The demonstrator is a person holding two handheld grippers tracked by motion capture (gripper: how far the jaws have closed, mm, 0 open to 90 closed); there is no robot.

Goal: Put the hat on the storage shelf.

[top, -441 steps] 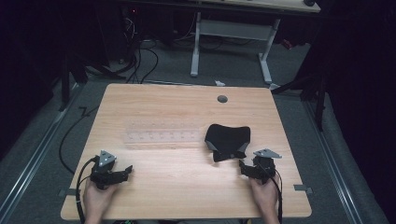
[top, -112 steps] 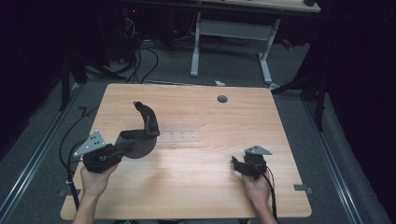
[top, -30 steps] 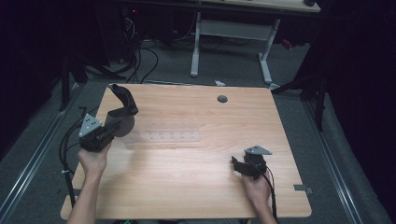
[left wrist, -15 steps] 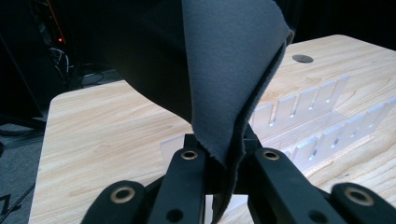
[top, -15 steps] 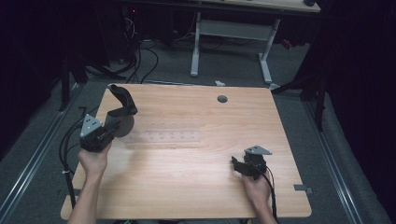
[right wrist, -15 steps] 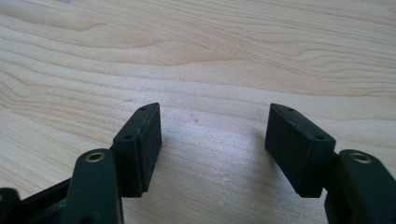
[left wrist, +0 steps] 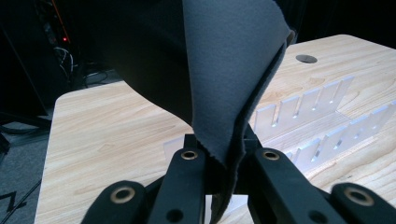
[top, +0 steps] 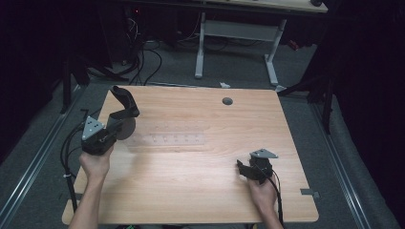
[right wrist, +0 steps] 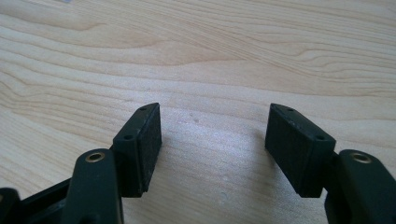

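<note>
While the left gripper pinches it, the dark cloth hangs in the air above the desk's far-left corner. Cloth is black-to-charcoal, soft, matte, folded on itself; in the left gripper view it rises up out of the fingers as a doubled sheet with a raw cut edge, top drooping over. In the high view it arcs up and curls toward the desk's back edge, no part seen touching the wood.

Left fingers closed tight on the cloth's lower edge, fabric sandwiched between them. Left hand wraps the gripper body, forearm coming in from the near-left, gripper angled forward and up.

Clear slotted rack lies flat mid-desk, just right of the left gripper; its notched walls show behind the cloth in the left gripper view.

Right gripper sits low over the near-right desk, well apart from the cloth. Fingers spread wide, bare wood between them, nothing held. Right hand behind it, wrist from the near edge.

Round cable hole near the back edge.
</note>
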